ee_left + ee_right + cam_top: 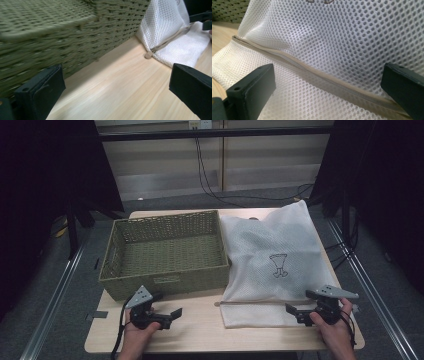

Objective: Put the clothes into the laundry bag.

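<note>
A white mesh bag (272, 255) with a small dark drawing lies flat on the right half of the wooden table (200, 332). A beige zipper (260, 302) runs along its near edge. My right gripper (299, 302) is at the bag's near right corner with its jaws open; in the right gripper view they (328, 72) stand apart over the mesh (332, 32) and the zipper (312, 70), gripping nothing. My left gripper (167, 306) is open over bare wood in front of the basket (165, 282), pointing toward the bag (170, 30) and its zipper end (149, 54).
The olive woven basket (62, 37) fills the left half of the table, open top, nothing seen inside. A person's hands hold both grippers at the near edge. Metal rails run along the floor on both sides, and dark stands and cables sit behind the table.
</note>
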